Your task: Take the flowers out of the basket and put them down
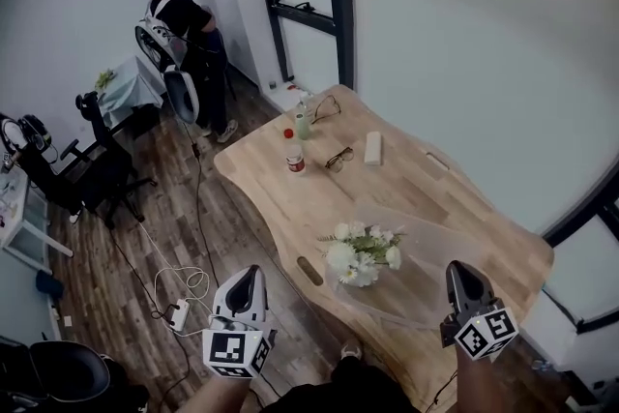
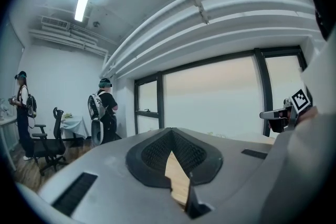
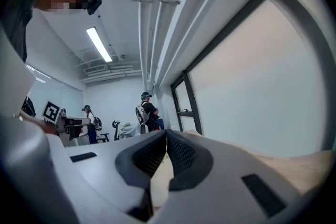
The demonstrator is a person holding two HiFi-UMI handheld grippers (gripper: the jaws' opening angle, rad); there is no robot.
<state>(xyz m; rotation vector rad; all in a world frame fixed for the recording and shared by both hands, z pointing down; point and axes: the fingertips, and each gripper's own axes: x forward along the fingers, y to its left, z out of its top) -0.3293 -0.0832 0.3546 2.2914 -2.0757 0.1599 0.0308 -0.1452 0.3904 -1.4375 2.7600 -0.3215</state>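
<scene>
A bunch of white flowers (image 1: 363, 251) with green leaves stands in a pale, faintly seen basket (image 1: 426, 295) on the near part of the wooden table (image 1: 290, 198). My left gripper (image 1: 250, 278) hovers off the table's near left edge, left of the flowers, its jaws shut and holding nothing. On the other side, my right gripper (image 1: 461, 272) hangs over the basket's right end, shut and empty too. In the left gripper view the pads (image 2: 157, 152) meet at the tip and the right gripper (image 2: 281, 113) shows far right. Pads (image 3: 181, 152) meet in the right gripper view as well.
Farther along the table stand a red-capped bottle (image 1: 295, 157), a green bottle (image 1: 302, 123), glasses (image 1: 339, 158) and a white block (image 1: 372, 148). A person with a backpack (image 1: 184, 34) stands by the window. An office chair (image 1: 92, 164) and a power strip with cables (image 1: 179, 314) are on the floor at left.
</scene>
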